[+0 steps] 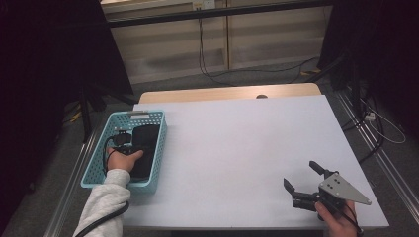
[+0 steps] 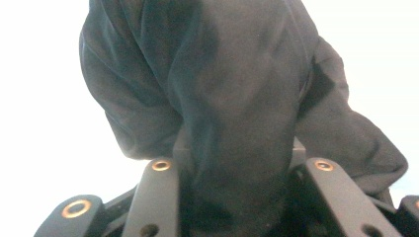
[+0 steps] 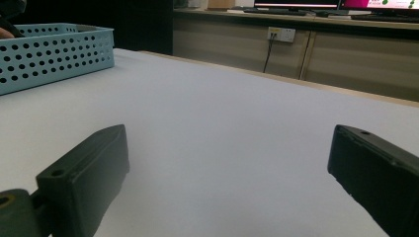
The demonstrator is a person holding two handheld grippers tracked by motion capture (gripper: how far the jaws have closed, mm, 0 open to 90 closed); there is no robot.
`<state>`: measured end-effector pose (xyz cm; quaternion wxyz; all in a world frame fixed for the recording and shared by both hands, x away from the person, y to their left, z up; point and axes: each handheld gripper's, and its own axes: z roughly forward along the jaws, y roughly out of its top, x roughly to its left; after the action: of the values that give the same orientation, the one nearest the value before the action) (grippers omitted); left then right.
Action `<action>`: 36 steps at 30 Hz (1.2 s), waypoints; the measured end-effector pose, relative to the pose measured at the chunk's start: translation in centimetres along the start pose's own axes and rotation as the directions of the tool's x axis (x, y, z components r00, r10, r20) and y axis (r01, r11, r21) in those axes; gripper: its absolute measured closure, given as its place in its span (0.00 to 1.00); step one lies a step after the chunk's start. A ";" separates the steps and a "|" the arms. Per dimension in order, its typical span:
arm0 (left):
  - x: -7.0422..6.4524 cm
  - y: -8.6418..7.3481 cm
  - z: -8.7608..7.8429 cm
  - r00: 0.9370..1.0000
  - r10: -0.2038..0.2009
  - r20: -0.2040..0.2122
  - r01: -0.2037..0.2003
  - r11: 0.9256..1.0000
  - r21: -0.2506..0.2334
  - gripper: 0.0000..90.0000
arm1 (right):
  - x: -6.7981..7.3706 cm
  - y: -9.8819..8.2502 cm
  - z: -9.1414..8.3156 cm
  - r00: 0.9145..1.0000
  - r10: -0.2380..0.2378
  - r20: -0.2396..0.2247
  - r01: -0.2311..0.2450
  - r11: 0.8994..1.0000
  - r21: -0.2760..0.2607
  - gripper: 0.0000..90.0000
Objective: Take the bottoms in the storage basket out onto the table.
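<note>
Reaching into the blue basket (image 1: 97,163), left gripper (image 1: 123,148) clamping dark cloth (image 2: 232,98) for lifting out; right gripper (image 1: 304,180) resting wide open, empty, keeping clear

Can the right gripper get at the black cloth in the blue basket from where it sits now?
Probably not without a long move. The right gripper rests at the table's near right corner, jaws open and empty, while the black cloth lies in the blue basket at the far left, where the left gripper already has it between its jaws.
</note>
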<state>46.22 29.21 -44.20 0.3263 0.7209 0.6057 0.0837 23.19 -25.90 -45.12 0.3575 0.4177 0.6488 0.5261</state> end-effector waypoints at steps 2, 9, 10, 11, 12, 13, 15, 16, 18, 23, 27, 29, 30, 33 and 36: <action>0.2 0.2 -0.4 1.000 -0.025 0.004 0.025 1.000 -0.016 0.76 | 0.0 0.0 0.0 1.000 0.000 0.001 0.000 1.000 0.001 0.01; 0.5 2.2 -3.5 1.000 -0.017 0.013 0.018 0.998 -0.057 0.79 | 0.0 0.0 0.0 1.000 -0.001 0.000 0.001 1.000 0.000 0.01; 0.4 2.5 -4.0 1.000 -0.023 0.017 0.024 0.997 -0.077 0.79 | 0.0 0.0 0.0 1.000 -0.002 -0.002 0.002 1.000 0.000 0.01; 0.4 2.9 -4.5 1.000 -0.020 0.020 0.022 0.996 -0.088 0.80 | 0.1 0.0 0.0 1.000 -0.004 -0.003 0.004 1.000 -0.001 0.01; 0.3 3.2 -5.0 1.000 -0.011 0.015 0.012 0.994 -0.105 0.80 | 0.1 0.0 0.0 1.000 -0.005 -0.004 0.005 1.000 -0.001 0.01; 0.2 3.6 -5.5 1.000 0.000 0.019 0.002 0.993 -0.117 0.80 | 0.1 0.0 0.0 1.000 -0.007 -0.004 0.007 1.000 -0.001 0.01; -0.3 4.2 -6.4 0.999 0.001 0.032 0.004 0.988 -0.155 0.80 | 0.1 0.0 0.0 1.000 -0.007 -0.005 0.007 1.000 -0.001 0.01; -0.5 4.5 -6.9 0.999 0.014 0.036 -0.008 0.986 -0.165 0.80 | 0.1 0.0 0.0 1.000 -0.008 -0.007 0.008 1.000 -0.001 0.01; -1.2 5.1 -7.7 0.998 0.027 0.049 -0.016 0.979 -0.205 0.80 | 0.1 0.0 0.1 1.000 -0.008 -0.008 0.008 1.000 0.002 0.01; -3.2 6.3 -9.3 0.992 0.087 0.095 -0.059 0.962 -0.266 0.80 | 0.2 0.0 0.1 1.000 -0.013 -0.012 0.013 1.000 0.002 0.01; -5.6 7.2 -10.2 0.980 0.144 0.134 -0.097 0.946 -0.309 0.80 | 0.2 0.0 0.1 1.000 -0.013 -0.013 0.013 1.000 0.002 0.01; -6.9 7.5 -10.4 0.971 0.185 0.152 -0.128 0.937 -0.324 0.80 | 0.2 0.0 0.1 1.000 -0.014 -0.012 0.014 1.000 0.002 0.01; -7.6 7.6 -10.5 0.965 0.207 0.162 -0.145 0.934 -0.327 0.80 | 0.2 0.0 0.1 1.000 -0.014 -0.013 0.014 1.000 0.001 0.01; -9.7 7.5 -10.3 0.946 0.256 0.199 -0.179 0.924 -0.337 0.79 | 0.2 0.0 0.1 1.000 -0.014 -0.015 0.014 1.000 0.003 0.01; -11.5 7.1 -9.7 0.927 0.297 0.231 -0.210 0.917 -0.338 0.79 | 0.2 0.0 0.1 1.000 -0.012 -0.016 0.012 1.000 0.003 0.01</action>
<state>44.18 21.74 -29.48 0.5023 0.7387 0.4339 0.1170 23.17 -25.68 -45.14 0.3550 0.4100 0.6549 0.5262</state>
